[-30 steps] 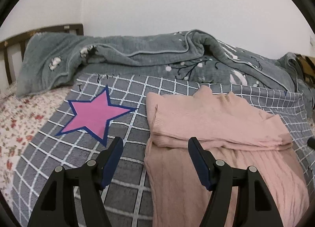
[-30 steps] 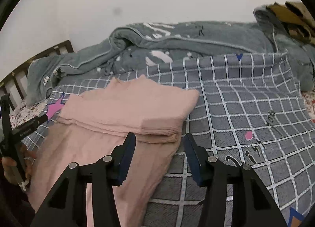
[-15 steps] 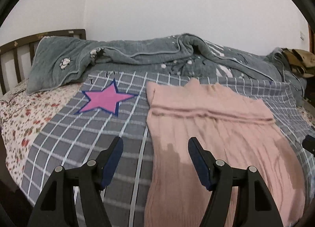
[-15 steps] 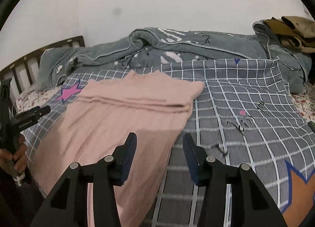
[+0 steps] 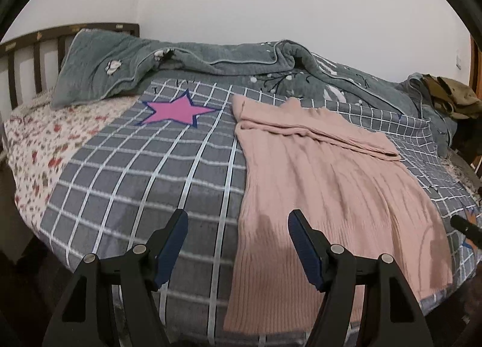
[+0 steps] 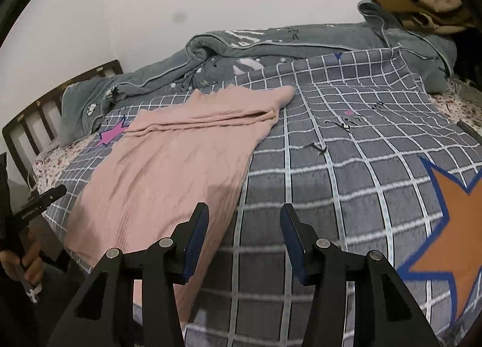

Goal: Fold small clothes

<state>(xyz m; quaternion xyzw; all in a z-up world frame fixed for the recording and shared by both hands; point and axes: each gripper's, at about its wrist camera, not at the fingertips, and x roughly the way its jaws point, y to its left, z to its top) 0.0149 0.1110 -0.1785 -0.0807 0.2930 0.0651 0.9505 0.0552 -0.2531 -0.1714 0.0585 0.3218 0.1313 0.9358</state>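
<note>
A pink ribbed knit garment lies flat on the grey checked bedspread, its far end folded over into a band. In the right wrist view the same pink garment runs from the bed's middle down to the near edge. My left gripper hangs open above the garment's near left edge, nothing between its fingers. My right gripper is open too, over the garment's near right edge, gripping nothing. A hand holding the left gripper's handle shows at the left.
A rumpled grey quilt lies along the wall behind the garment. Brown clothes are piled at the far right. A dark wooden headboard stands at the left, with a floral sheet beside it. The bedspread carries a pink star and an orange star.
Both grippers have drawn back toward the near edge of the bed, so the garment's folded far end looks farther away and more of its lower part shows. Neither gripper has changed its opening.
</note>
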